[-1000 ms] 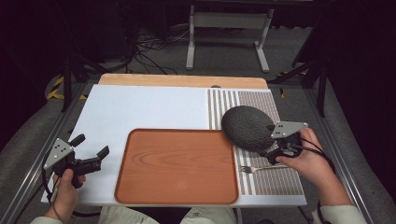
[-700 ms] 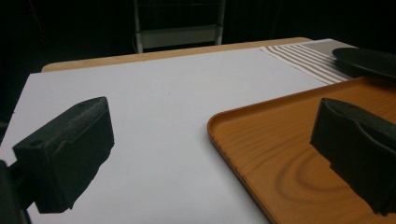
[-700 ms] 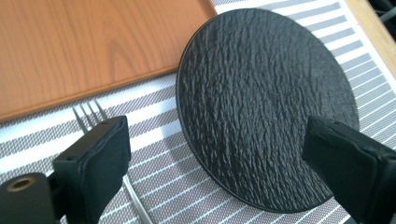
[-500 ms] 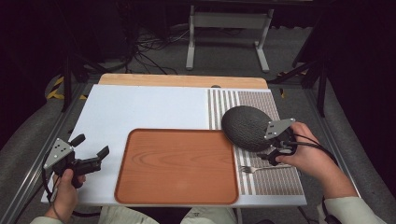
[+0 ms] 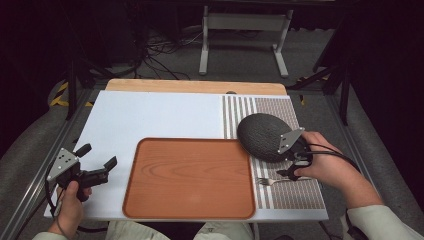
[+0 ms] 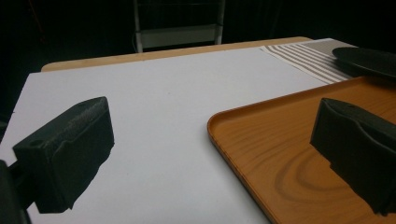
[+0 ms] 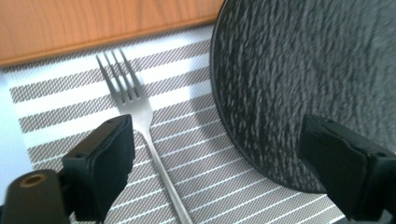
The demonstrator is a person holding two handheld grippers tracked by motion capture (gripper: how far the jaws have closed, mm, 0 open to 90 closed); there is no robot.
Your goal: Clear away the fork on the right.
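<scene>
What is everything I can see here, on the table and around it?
Wooden rectangular tray: one, orange-brown, front centre of the table.
Dark textured round plate: one, charcoal, on the striped mat.
Striped woven placemat: one, grey and white, right side.
Metal fork: one, silver, on the mat beside the plate.
White tabletop board: one.
Metal stand: one, pale grey, behind the table.
Left gripper: black, open, beside the tray.
Right gripper: black, open, over fork and plate rim.

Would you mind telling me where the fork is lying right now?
In the high view the fork lies on the striped placemat at the table's right, just right of the wooden tray and below the dark plate.
</scene>
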